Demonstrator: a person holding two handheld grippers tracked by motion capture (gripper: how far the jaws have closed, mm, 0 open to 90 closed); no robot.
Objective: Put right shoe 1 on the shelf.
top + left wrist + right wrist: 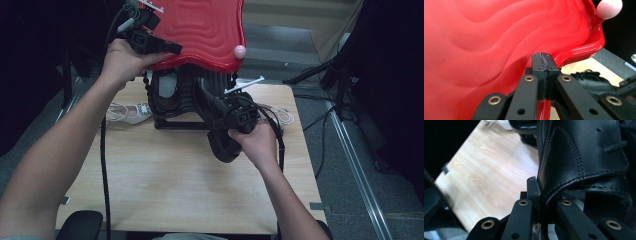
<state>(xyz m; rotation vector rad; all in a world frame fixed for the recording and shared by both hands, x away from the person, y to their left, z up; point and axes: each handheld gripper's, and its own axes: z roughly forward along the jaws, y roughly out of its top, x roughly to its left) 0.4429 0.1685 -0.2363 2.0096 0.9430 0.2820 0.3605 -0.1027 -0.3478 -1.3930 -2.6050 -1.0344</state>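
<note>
— Black jaws at the bottom of the right gripper view: why are they clamped on leather?
— The right tool [539, 195] pinches the black shoe [584, 152] by its collar, so it hangs above the tabletop [165, 185], centre of the high view.
— And the left tool [545, 72]?
— Pressed shut on the red lid's [499, 42] rim, upper left, probably holding it up so the shoe can pass beneath.
</note>
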